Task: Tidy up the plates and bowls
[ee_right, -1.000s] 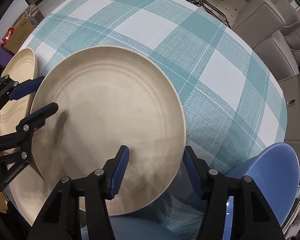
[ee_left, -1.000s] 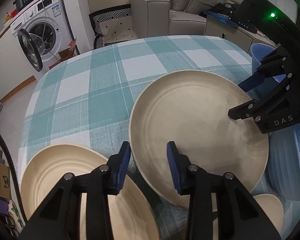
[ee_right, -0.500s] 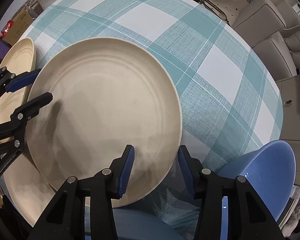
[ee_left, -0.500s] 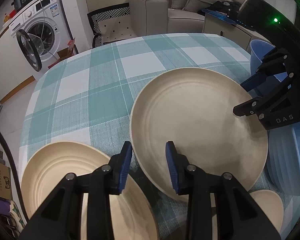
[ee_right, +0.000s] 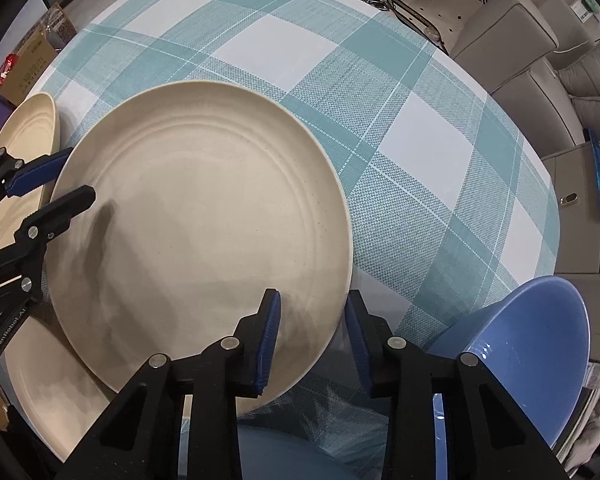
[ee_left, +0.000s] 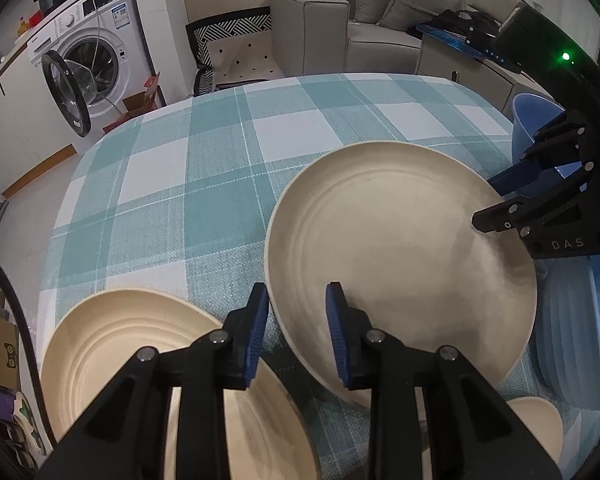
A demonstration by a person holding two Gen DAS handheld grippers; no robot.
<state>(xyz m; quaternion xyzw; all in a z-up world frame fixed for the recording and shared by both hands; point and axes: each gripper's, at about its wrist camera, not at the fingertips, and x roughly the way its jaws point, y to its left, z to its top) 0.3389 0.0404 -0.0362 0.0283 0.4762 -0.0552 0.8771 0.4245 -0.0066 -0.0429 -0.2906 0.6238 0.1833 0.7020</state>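
Note:
A large cream plate (ee_left: 396,248) (ee_right: 204,216) lies on the teal checked tablecloth (ee_left: 220,184). My left gripper (ee_left: 296,332) straddles its near left rim, and its jaws are closing with a gap still showing beside the rim. In the right wrist view this gripper (ee_right: 76,176) shows at the plate's left edge. My right gripper (ee_right: 312,332) straddles the opposite rim, jaws closing too, pads not visibly pressing. It shows at the right in the left wrist view (ee_left: 490,200). A second cream plate (ee_left: 140,352) (ee_right: 24,152) lies partly under the first.
A blue bowl (ee_right: 532,352) (ee_left: 536,120) stands tilted at the table's right edge. Blue dishes (ee_left: 580,340) sit beside it and a small cream bowl (ee_left: 536,428) near the front. A washing machine (ee_left: 92,60) and a sofa (ee_left: 364,28) lie beyond the table.
Both grippers' jaws have narrowed around the large plate's rim, the right one more. The plate and both hands have stayed about where they were.

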